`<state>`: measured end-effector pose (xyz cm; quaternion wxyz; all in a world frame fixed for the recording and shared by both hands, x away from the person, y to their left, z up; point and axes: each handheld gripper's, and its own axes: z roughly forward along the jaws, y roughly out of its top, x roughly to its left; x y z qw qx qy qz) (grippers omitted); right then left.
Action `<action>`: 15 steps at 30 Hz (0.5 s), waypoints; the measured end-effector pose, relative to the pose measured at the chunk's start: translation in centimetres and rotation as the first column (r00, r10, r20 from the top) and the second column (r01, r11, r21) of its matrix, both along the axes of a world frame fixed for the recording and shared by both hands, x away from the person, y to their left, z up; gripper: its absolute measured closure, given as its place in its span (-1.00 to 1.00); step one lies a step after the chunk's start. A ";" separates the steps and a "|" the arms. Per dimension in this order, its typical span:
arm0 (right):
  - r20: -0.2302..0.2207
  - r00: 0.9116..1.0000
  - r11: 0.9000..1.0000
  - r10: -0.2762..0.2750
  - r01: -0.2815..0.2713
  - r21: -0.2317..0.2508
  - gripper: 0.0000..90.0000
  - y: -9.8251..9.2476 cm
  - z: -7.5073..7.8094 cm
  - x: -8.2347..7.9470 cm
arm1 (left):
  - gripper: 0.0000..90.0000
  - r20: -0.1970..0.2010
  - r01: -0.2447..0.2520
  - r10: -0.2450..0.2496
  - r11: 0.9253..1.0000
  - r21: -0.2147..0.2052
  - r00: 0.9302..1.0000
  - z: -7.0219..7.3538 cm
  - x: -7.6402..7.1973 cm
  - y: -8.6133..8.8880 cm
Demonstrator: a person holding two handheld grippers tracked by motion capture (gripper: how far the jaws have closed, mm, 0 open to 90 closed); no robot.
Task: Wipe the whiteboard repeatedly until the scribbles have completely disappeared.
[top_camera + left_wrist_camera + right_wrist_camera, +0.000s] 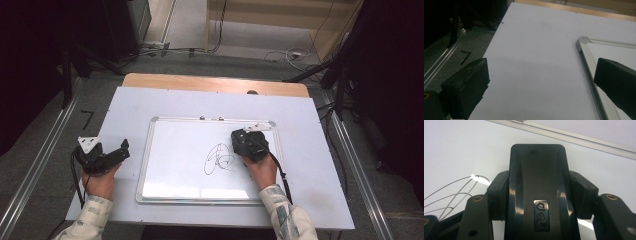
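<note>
We held the right hand-held gripper [537, 192] over the whiteboard [165, 150], and its two black jaws were clamped on a black eraser [537, 177]. The eraser stood between the jaws, one jaw pressed on each of its sides. It had a small shiny label on its back. In the high view, the right hand-held gripper [250, 144] sat at the right part of the whiteboard, near the top edge. Our right hand [261, 170] held it from below, and its cable ran back along our sleeve.

Just beside the eraser there was a black scribble [218, 159] on the whiteboard. It looked like loops and lines drawn with a pen. In the right gripper view, some of those thin lines [454, 192] showed to the left of the jaws.

The whiteboard had a silver frame and lay flat in the middle of the table [310, 125]. The table had a white top.

We held the left hand-held gripper [107, 155] at the left side of the table, well apart from the eraser. Its jaws stood wide apart with nothing between them. In the left gripper view, one jaw was over the table edge and the other was over the corner of the whiteboard frame [584, 53]. Our left hand [100, 182] held it from below.
</note>
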<state>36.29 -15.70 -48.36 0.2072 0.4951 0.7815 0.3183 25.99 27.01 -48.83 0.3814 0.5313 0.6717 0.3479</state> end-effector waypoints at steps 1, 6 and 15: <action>0.001 1.000 1.000 0.001 -0.001 0.002 -0.14 0.2 0.0 -0.1 | -0.99 0.001 0.000 0.000 1.000 0.000 1.000 0.0 0.0 0.0; 0.000 1.000 1.000 0.022 -0.022 0.002 -0.14 0.9 0.1 -0.2 | -0.99 0.003 -0.001 0.001 1.000 -0.002 1.000 0.1 0.0 0.0; -0.011 0.999 0.999 0.035 -0.035 -0.008 -0.14 1.4 -0.3 -0.2 | -0.99 0.005 0.000 0.000 1.000 -0.003 1.000 0.1 0.0 0.0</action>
